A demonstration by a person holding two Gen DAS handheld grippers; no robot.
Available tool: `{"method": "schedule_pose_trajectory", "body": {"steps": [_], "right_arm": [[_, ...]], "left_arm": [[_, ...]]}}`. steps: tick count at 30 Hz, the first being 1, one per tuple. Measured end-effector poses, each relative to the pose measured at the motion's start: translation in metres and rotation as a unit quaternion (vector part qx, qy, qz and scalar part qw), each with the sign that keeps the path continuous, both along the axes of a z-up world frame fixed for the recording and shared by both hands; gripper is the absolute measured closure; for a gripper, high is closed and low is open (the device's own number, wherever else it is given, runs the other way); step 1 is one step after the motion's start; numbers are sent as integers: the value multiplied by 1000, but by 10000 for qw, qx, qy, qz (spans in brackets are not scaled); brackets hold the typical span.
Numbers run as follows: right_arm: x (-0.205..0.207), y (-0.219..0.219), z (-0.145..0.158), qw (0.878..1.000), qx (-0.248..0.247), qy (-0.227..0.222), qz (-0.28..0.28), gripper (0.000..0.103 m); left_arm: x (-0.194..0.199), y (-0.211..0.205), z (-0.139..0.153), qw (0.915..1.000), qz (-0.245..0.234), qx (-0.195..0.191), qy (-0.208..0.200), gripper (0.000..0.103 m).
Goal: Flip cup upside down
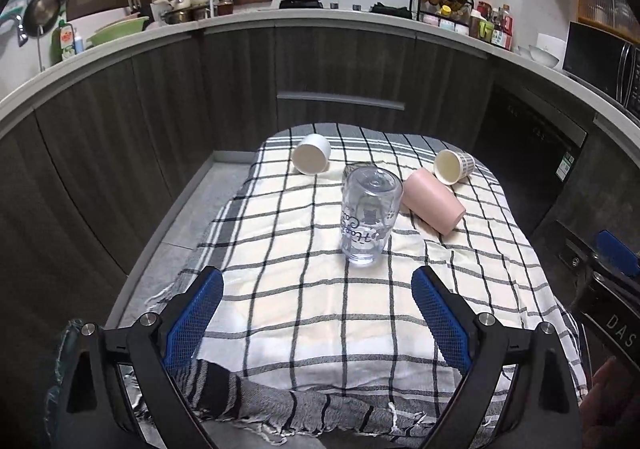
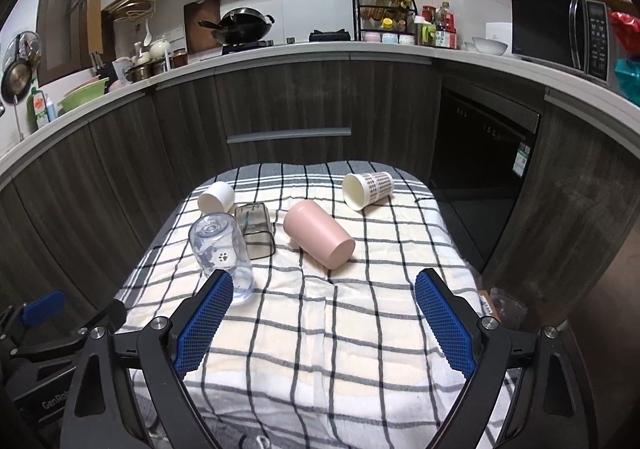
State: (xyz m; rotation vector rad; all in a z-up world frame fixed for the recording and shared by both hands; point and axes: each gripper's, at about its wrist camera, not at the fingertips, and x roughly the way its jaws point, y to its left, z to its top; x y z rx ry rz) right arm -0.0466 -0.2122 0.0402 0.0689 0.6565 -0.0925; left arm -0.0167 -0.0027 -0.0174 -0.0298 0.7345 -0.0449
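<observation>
A clear glass cup (image 1: 370, 215) with printed lettering stands mouth down on the checked cloth (image 1: 320, 309); it also shows in the right wrist view (image 2: 224, 253). A pink cup (image 1: 433, 205) (image 2: 320, 235) lies on its side to its right. A white cup (image 1: 311, 159) (image 2: 216, 198) and a patterned paper cup (image 1: 454, 166) (image 2: 368, 189) lie on their sides farther back. A smoky square cup (image 2: 255, 231) stands behind the glass. My left gripper (image 1: 318, 289) is open and empty, just short of the glass. My right gripper (image 2: 324, 297) is open and empty, with the pink cup ahead.
The cloth covers a small table in front of dark kitchen cabinets (image 2: 288, 105). A dishwasher (image 2: 480, 153) stands at the right. The counter (image 2: 320, 49) carries a wok, a spice rack and a microwave. The cloth's fringe hangs over the near edge (image 1: 300, 409).
</observation>
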Motion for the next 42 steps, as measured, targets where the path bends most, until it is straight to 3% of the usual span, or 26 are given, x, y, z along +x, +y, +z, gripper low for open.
{"method": "schedule_pose_trajectory", "body": {"steps": [21,42], "right_arm": [[-41,9,42,9984,-276,-495,-65,8],[-46,12,45,9983,-303,-493,-54,8]], "left_arm": [[-37,12,31,9985,193,-106,-498,7],[-42,10,33,9986,144,-82,-507,6]]}}
